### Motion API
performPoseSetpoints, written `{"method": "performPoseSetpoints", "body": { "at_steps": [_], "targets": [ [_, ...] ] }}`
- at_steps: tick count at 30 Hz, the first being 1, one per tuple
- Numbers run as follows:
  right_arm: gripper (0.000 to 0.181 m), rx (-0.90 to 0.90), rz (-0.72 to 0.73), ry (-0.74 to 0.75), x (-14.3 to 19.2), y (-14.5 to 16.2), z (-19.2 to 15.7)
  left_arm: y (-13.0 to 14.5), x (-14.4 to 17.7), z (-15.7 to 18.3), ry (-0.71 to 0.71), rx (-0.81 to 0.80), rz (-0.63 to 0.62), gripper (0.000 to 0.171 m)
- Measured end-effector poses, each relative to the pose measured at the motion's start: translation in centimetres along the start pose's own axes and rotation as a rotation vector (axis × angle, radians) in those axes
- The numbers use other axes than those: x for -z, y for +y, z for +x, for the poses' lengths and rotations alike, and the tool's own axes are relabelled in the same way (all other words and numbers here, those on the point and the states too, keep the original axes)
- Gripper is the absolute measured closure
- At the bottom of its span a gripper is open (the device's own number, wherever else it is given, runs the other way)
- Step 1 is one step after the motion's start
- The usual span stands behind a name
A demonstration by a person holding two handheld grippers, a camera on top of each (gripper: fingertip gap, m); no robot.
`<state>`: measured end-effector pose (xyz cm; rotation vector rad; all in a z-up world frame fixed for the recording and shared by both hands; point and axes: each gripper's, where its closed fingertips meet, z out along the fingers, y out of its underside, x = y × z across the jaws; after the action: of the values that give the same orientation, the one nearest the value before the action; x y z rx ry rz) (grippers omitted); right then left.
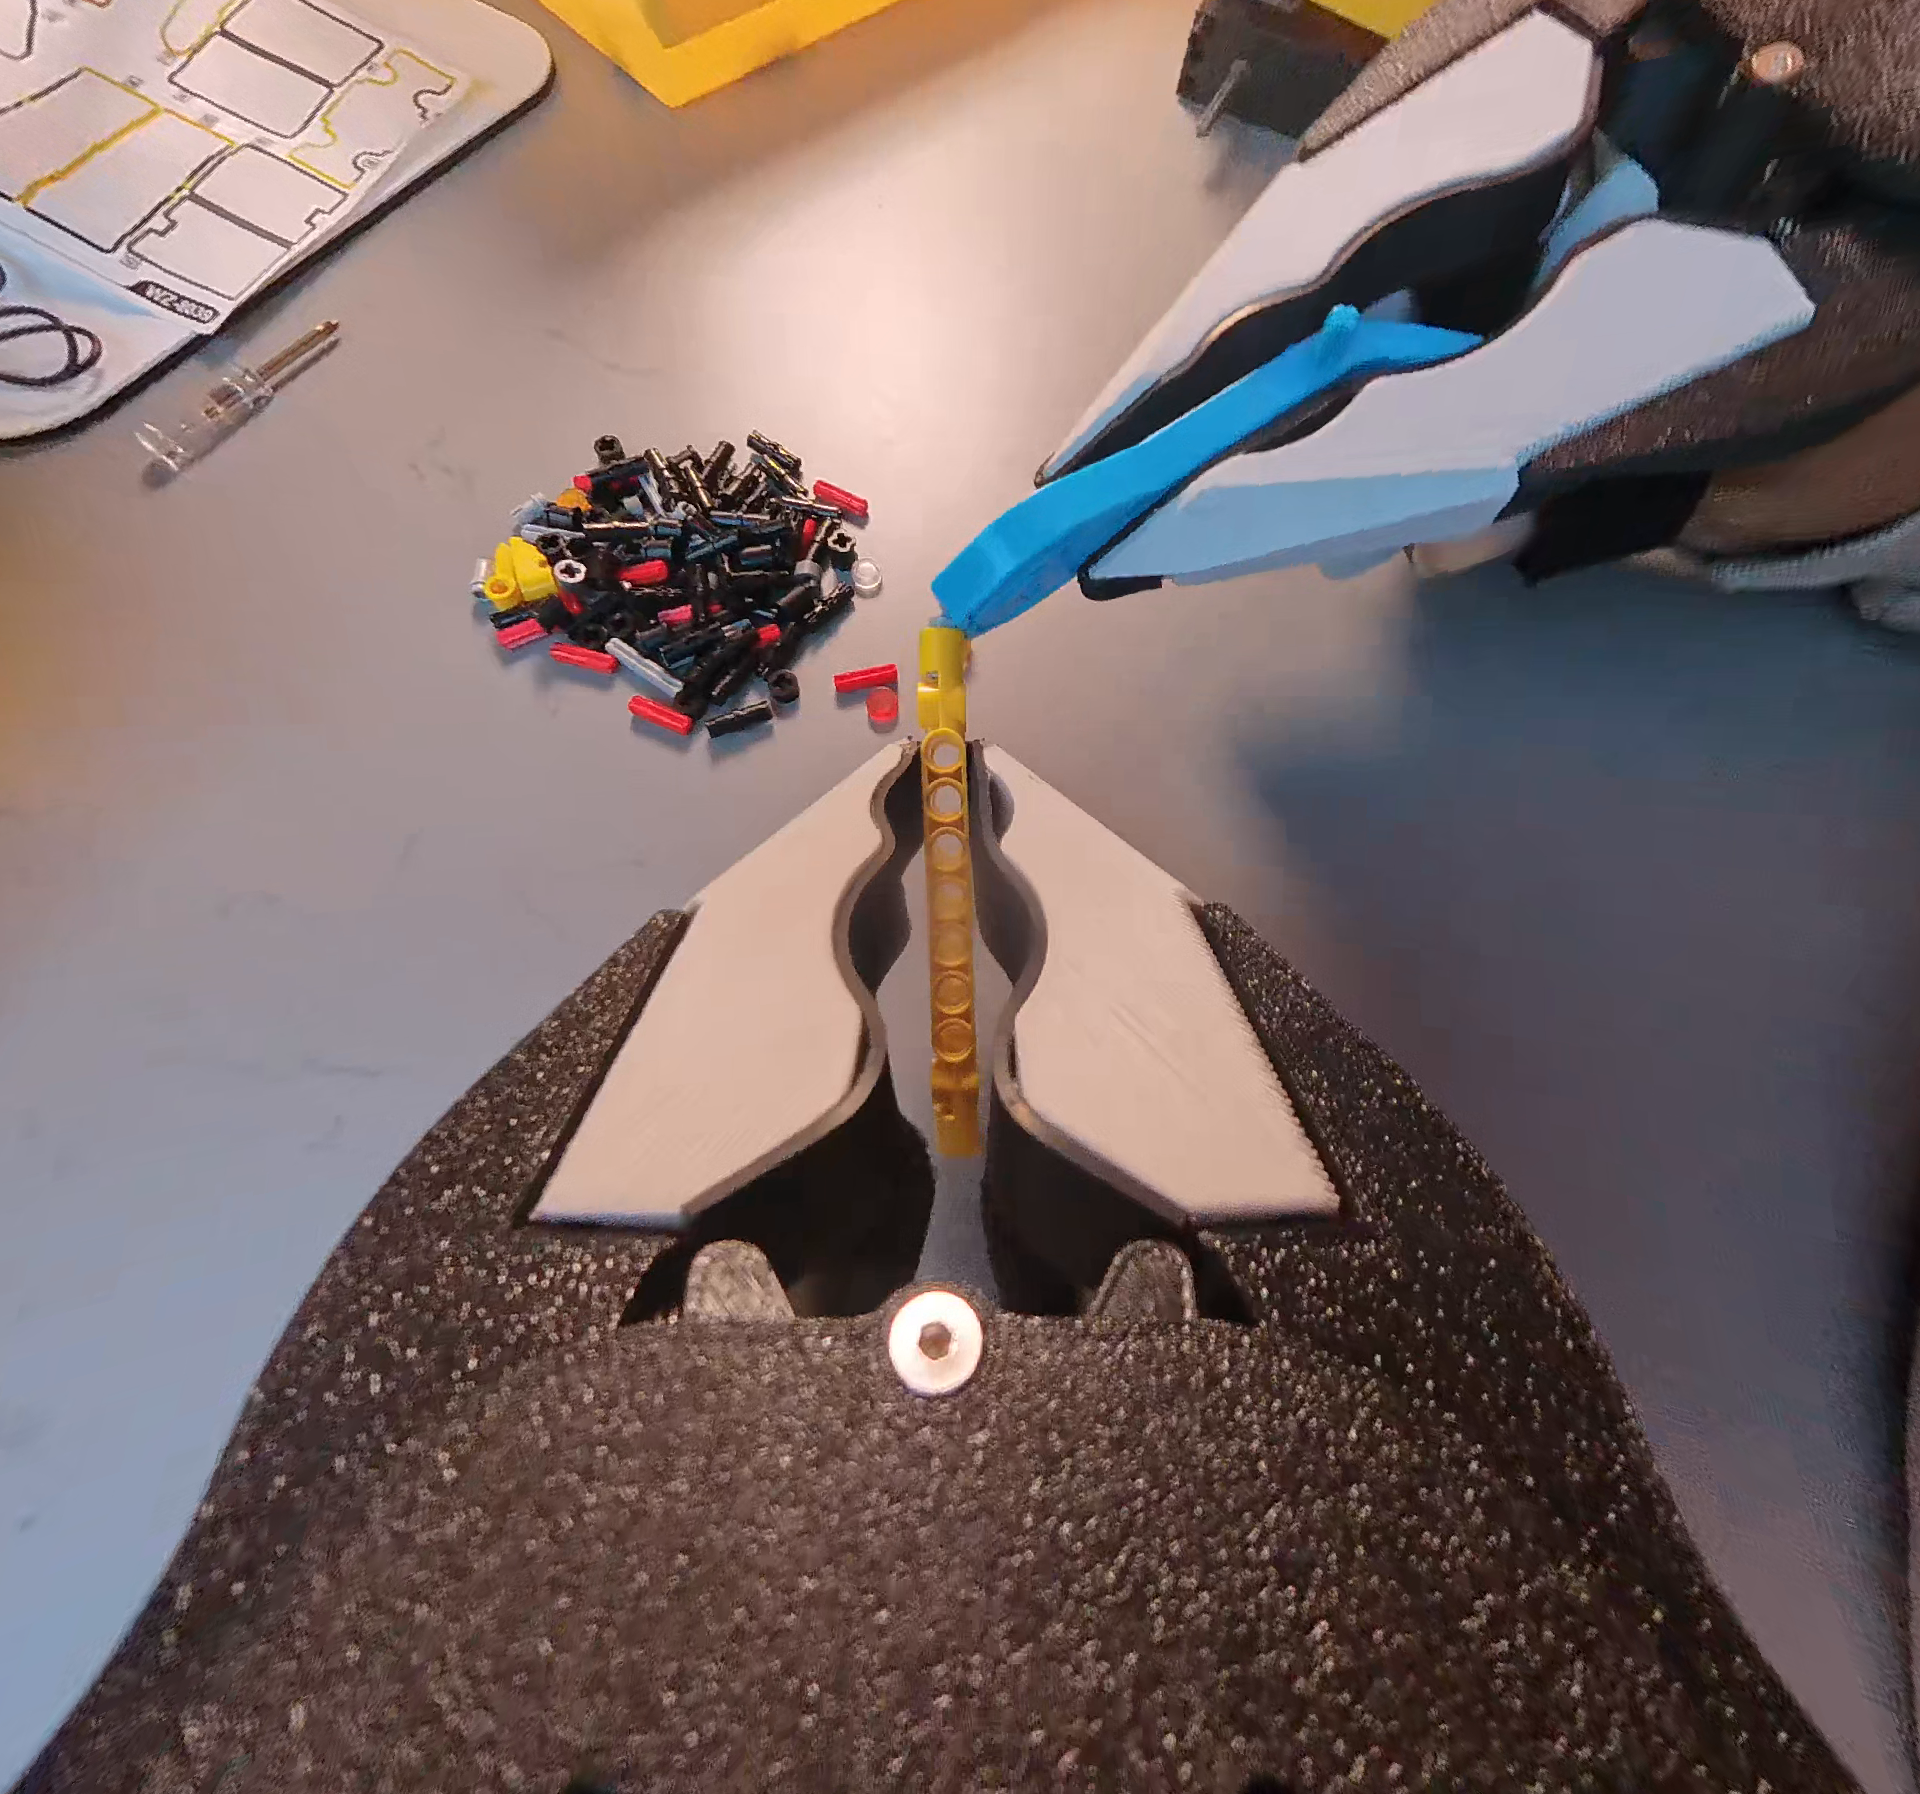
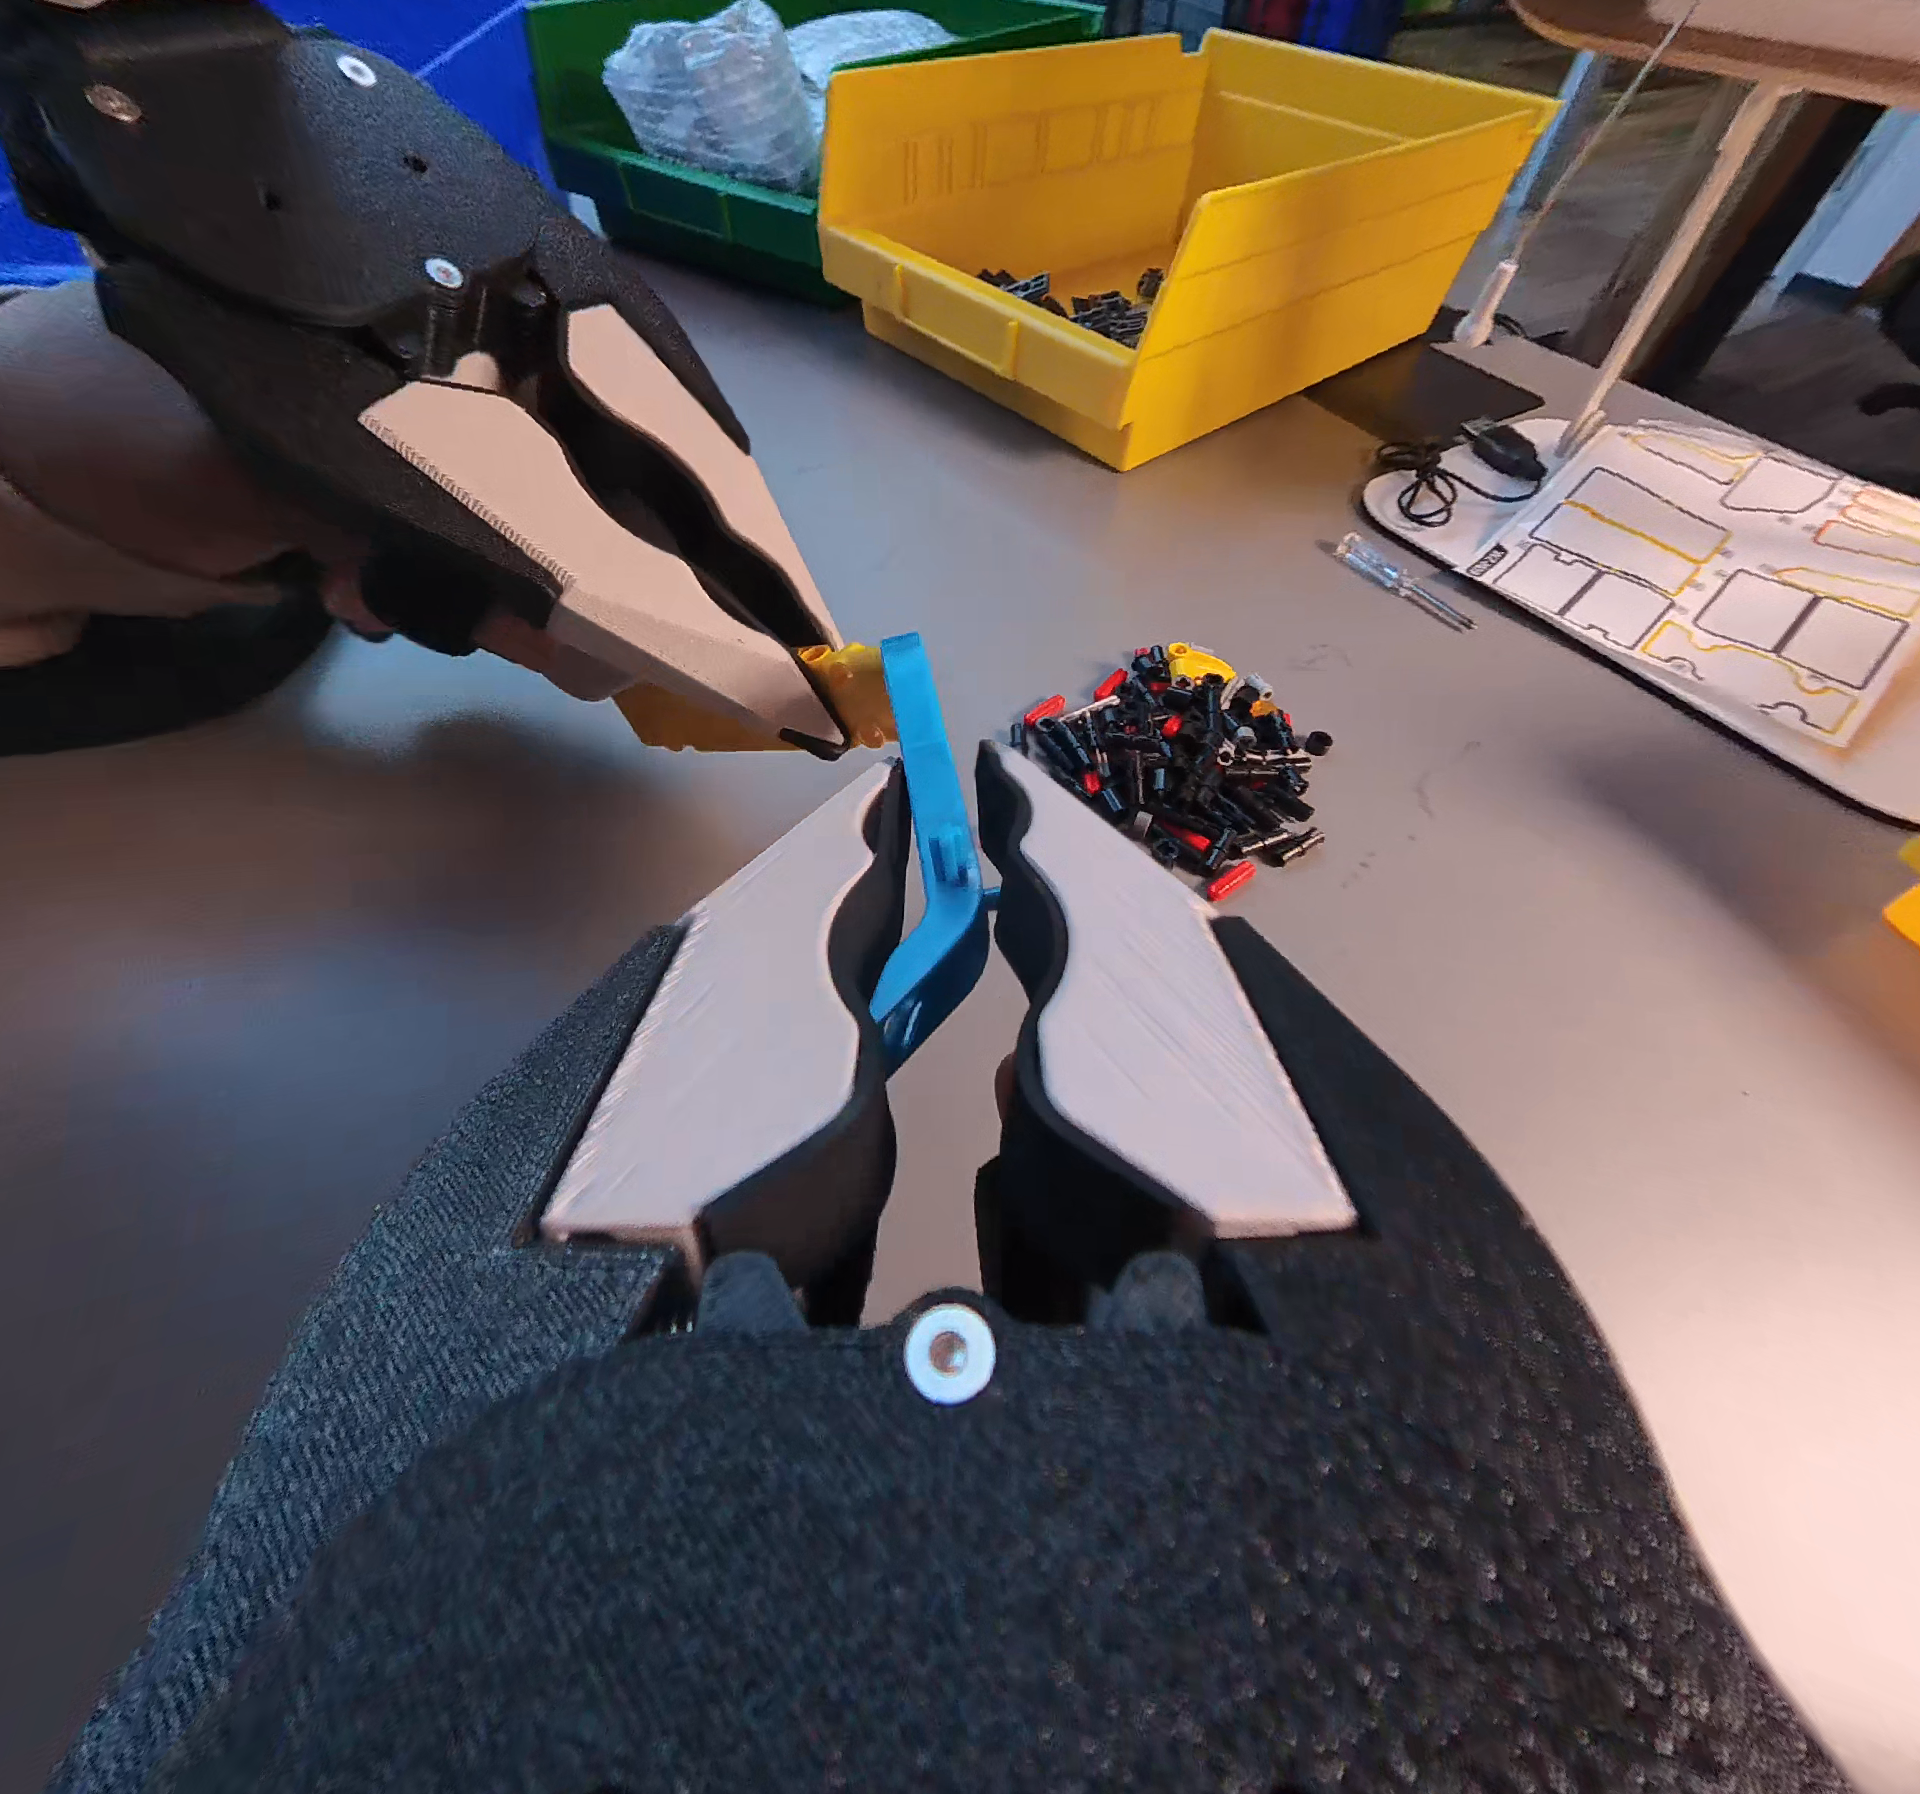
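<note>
Between closed left tool (image 1: 943,757) tips, yellow beam (image 1: 950,923).

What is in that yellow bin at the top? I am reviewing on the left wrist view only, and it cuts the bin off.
Observer: The right wrist view shows the yellow bin whole, with a small heap of black parts on its floor.
Operator: Anything beside it?
Observer: A green bin stands on its left in the picture, holding a bundle wrapped in clear plastic.
Operator: And past the green one?
Observer: A blue bin, partly hidden behind the left gripper, which grips a yellow beam.
</note>
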<state>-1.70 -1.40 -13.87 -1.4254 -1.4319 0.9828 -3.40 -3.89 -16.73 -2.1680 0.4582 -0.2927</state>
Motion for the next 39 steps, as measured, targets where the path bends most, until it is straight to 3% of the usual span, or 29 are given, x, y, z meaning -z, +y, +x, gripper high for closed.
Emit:
{"method": "performPoseSetpoints", "body": {
  "at_steps": [1, 2, 3, 4, 5, 7, 10, 18, 26, 39],
  "targets": [
    [0.171, 0.008, 0.004, 0.032, 0.1, 0.0, 0.0, -0.1, 0.0, 0.1, 0.013, 0.028, 0.012, 0.166],
    [0.171, 0.011, 0.012, 0.067, 0.1, -0.2, 0.1, -0.6, 0.1, 2.0, 0.137, 0.051, 0.046, 0.166],
    [0.172, -0.002, 0.027, 0.172, 0.2, -0.3, 1.6, -2.1, 0.2, 6.0, 0.344, 0.168, 0.105, 0.166],
    [0.172, -0.036, 0.036, 0.222, 0.3, -0.4, 2.6, -1.5, -0.8, 7.9, 0.338, 0.093, 0.065, 0.165],
    [0.172, -0.047, 0.064, 0.225, 0.4, -0.9, 2.7, -1.4, -1.5, 7.7, 0.269, 0.032, 0.068, 0.165],
    [0.171, -0.034, 0.092, 0.215, 1.5, -1.2, 2.3, -2.6, -0.4, 5.5, 0.281, 0.120, 0.128, 0.165],
    [0.171, -0.117, 0.078, 0.207, 3.4, -0.2, 3.8, -1.9, 0.5, 4.0, 0.226, 0.042, 0.105, 0.165],
    [0.169, -0.179, 0.131, -0.095, 4.6, -1.6, 0.9, -2.0, 1.1, 3.5, 0.213, 0.022, 0.177, 0.165],
    [0.169, -0.095, 0.146, -0.298, 6.0, -3.0, -2.6, -4.4, 2.9, 4.5, 0.227, -0.074, 0.349, 0.165],
    [0.169, -0.069, 0.266, -0.371, 8.2, -6.8, -4.0, -7.3, 6.6, 6.7, 0.297, -0.219, 0.643, 0.165]
  ]
}}
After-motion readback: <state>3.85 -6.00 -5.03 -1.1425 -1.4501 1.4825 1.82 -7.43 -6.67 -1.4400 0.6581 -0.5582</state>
